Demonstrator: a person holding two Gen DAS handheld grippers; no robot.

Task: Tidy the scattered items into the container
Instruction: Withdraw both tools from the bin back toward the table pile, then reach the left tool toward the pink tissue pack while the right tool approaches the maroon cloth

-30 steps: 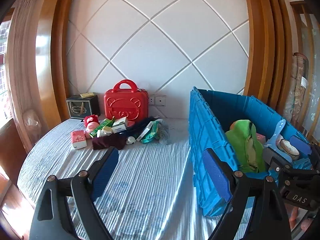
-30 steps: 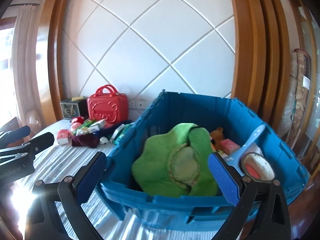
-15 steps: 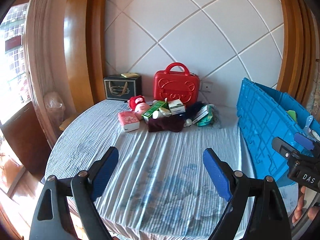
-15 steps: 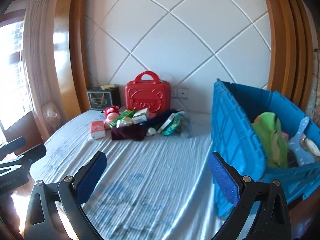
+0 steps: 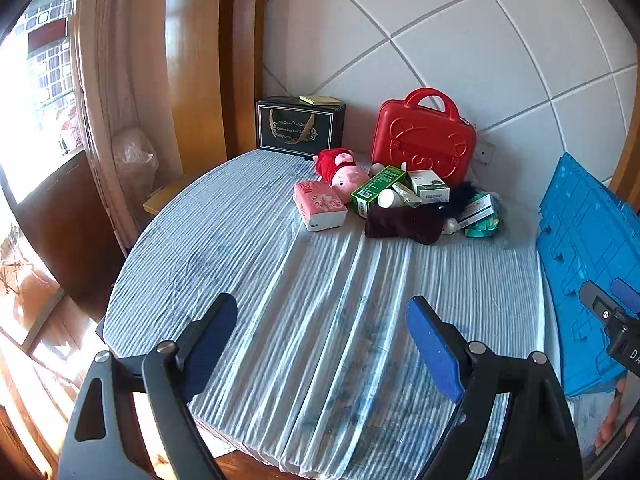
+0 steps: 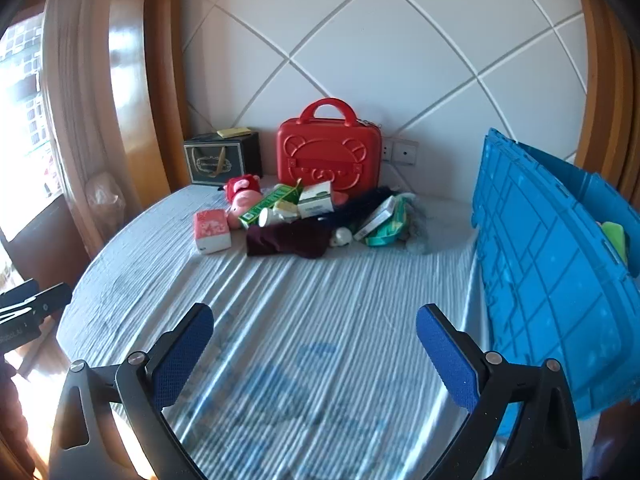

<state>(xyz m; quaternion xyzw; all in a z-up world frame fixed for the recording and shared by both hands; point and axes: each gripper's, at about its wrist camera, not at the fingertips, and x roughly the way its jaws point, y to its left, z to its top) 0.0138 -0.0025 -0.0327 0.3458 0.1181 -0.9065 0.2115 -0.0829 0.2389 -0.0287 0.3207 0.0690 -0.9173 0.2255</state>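
Note:
A pile of scattered items lies at the far side of the striped table: a pink tissue pack, a pink pig plush, a green box, a white box, a dark maroon cloth and teal packets. The blue crate stands at the right. My left gripper and right gripper are both open and empty, over the near part of the table, well short of the pile.
A red bear suitcase and a black gift box stand against the tiled wall behind the pile. The round table edge drops off at left. A wooden frame and a window are at the left.
Both grippers have swung left, away from the blue crate and toward the pile. The crate has slid to the right edge of both views. Both grippers stay open.

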